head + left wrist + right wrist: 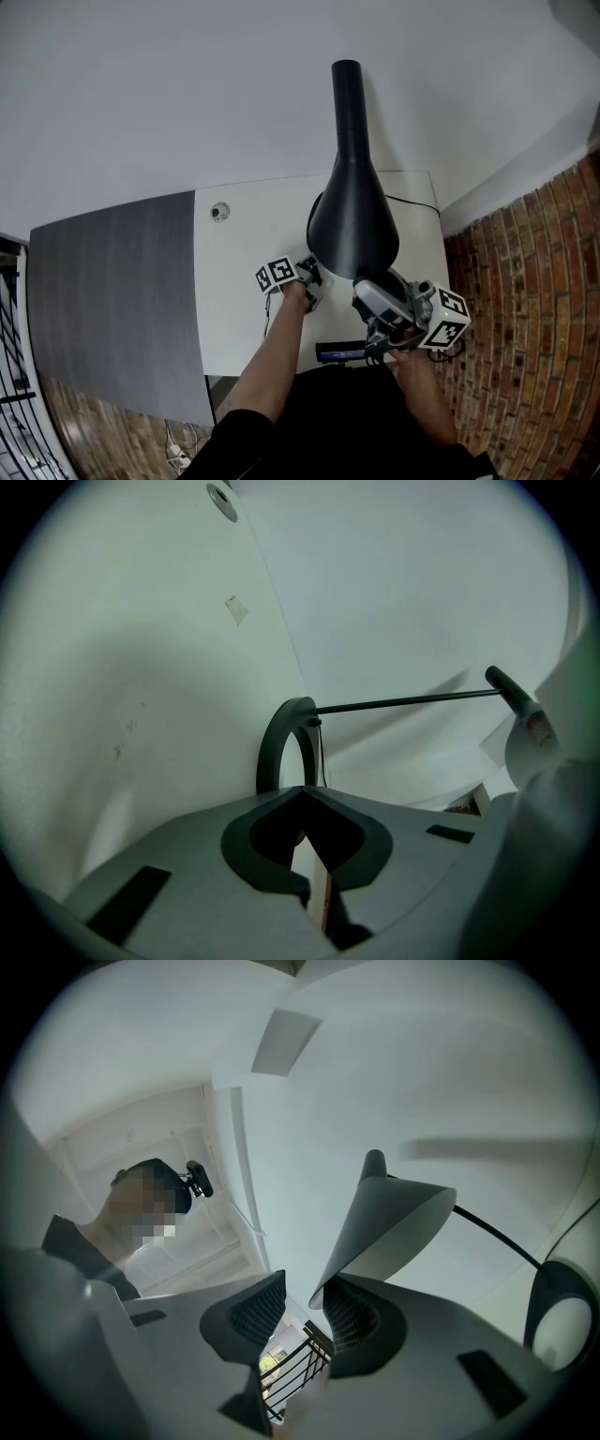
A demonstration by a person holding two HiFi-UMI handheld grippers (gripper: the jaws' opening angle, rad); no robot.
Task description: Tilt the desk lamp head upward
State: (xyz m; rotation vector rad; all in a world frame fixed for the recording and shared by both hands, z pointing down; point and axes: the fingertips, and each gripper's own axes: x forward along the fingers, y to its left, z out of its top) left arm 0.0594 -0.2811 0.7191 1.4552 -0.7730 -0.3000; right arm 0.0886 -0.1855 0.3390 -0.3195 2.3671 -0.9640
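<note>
Right gripper (300, 1290) held its jaws narrowly apart at the lamp head (394, 1227) rim, perhaps touching it; left gripper (302, 791) jaws sat closed near the lamp base (272, 752).

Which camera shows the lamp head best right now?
Head view: the whole lamp head shows from above, neck to rim. The right gripper view catches only its underside; the left gripper view shows mainly the base and rod.

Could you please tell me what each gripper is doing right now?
Left gripper: closed, empty.
Right gripper: open, with the lamp head rim between its jaws.
</note>
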